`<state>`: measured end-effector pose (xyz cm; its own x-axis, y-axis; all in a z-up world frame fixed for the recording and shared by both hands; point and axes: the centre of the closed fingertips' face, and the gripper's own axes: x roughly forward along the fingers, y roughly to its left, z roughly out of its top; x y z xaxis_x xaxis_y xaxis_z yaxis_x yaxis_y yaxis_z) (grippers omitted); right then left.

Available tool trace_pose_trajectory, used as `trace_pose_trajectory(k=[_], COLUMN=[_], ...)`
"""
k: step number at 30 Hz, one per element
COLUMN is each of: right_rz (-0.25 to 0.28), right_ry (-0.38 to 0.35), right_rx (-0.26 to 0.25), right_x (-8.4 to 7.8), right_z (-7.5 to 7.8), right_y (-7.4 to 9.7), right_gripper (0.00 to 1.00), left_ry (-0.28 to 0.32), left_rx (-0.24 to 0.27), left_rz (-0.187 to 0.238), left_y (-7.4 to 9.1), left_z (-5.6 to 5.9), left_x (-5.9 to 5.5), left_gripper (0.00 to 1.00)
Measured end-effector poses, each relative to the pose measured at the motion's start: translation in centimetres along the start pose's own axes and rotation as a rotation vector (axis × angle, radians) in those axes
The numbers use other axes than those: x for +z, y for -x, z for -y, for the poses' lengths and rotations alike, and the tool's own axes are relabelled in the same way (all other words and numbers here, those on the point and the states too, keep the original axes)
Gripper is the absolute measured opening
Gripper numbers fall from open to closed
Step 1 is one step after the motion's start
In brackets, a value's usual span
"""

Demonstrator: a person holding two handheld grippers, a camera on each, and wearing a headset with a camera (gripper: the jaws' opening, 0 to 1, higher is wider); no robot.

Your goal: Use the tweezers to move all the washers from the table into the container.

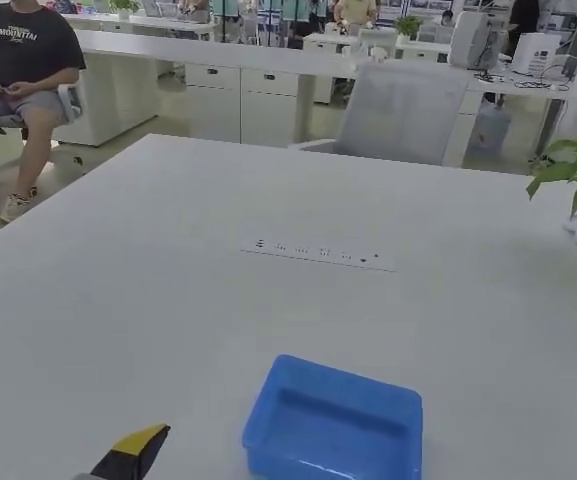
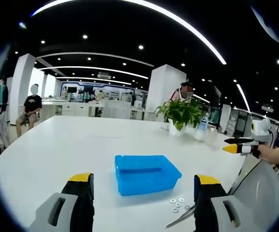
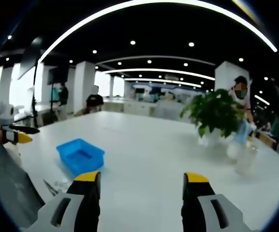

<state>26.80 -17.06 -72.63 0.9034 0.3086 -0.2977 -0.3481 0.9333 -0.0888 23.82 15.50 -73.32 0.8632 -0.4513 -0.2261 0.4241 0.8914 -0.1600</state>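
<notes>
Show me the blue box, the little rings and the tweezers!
Blue container (image 2: 144, 184): left gripper view, on its front wall.
Washers (image 2: 177, 205): left gripper view, on one washer in the little cluster.
Tweezers (image 2: 180, 218): left gripper view, midway along the metal arms.

Blue open-topped container (image 2: 146, 173), upright, cluster of small silver washers (image 2: 177, 203) near it, tweezers (image 2: 180, 218) lying flat beside them
</notes>
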Motion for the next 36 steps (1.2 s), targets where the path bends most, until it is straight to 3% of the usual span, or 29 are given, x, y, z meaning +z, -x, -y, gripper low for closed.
trace_pose_trajectory(k=[3, 4, 5, 7, 8, 10, 13, 15, 16, 20, 22, 25, 27, 32, 36], right_rz=[-0.01, -0.024, -0.1, -0.143, -0.176, -0.218, -0.243, -0.227, -0.221, -0.255, -0.27, -0.299, -0.336, -0.429, -0.465], right_ry=[-0.012, 0.011, 0.044, 0.065, 0.07, 0.095, 0.129, 0.043, 0.035, 0.134, 0.155, 0.223, 0.275, 0.441, 0.481], right_rx=[-0.007, 0.002, 0.005, 0.068, 0.113, 0.163, 0.246, 0.32, 0.375, 0.488, 0.557, 0.679, 0.727, 0.827, 0.87], right_x=[-0.2, -0.5, -1.6, -2.1, -2.6, -3.0, -2.8, -2.0, -1.6, -2.2, -2.3, -2.8, -3.7, -6.2, -7.4], right_z=[0.3, 0.2, 0.1, -1.0, -1.6, -2.5, -4.6, -6.9, -8.2, -10.9, -13.2, -16.4, -17.7, -19.8, -21.1], right_y=[0.0, 0.0, 0.1, -0.3, -0.4, -0.4, -0.5, -0.8, -1.0, -1.3, -1.6, -1.7, -1.9, -1.9, -2.0], right_gripper=[0.68, 0.69, 0.69, 0.7, 0.7, 0.64, 0.55, 0.49, 0.42, 0.19, 0.16, 0.08, 0.07, 0.08, 0.09], left_ry=[-0.012, -0.029, -0.042, -0.137, -0.177, -0.192, -0.182, -0.168, -0.166, -0.187, -0.246, -0.237, -0.248, -0.352, -0.401], left_rx=[-0.011, -0.039, -0.051, -0.106, -0.122, -0.177, -0.266, -0.323, -0.341, -0.406, -0.443, -0.507, -0.526, -0.6, -0.631], left_rz=[-0.017, -0.049, -0.084, -0.127, -0.181, -0.272, -0.301, -0.321, -0.33, -0.378, -0.423, -0.467, -0.489, -0.608, -0.653], left_y=[0.0, 0.0, 0.0, 0.0, 0.1, 0.4, 0.5, 0.6, 0.7, 0.5, 0.6, 0.5, 0.3, 0.2, -0.1], left_z=[0.1, 0.5, 0.7, 1.5, 1.7, 2.4, 3.7, 4.5, 4.7, 5.2, 5.4, 6.0, 6.0, 6.1, 6.1], left_x=[-0.2, -0.6, -1.1, -1.9, -3.0, -4.7, -5.3, -5.4, -5.5, -5.9, -6.4, -7.1, -7.5, -9.9, -10.9], left_gripper=[0.86, 0.87, 0.87, 0.86, 0.84, 0.77, 0.69, 0.66, 0.62, 0.41, 0.38, 0.3, 0.26, 0.21, 0.19])
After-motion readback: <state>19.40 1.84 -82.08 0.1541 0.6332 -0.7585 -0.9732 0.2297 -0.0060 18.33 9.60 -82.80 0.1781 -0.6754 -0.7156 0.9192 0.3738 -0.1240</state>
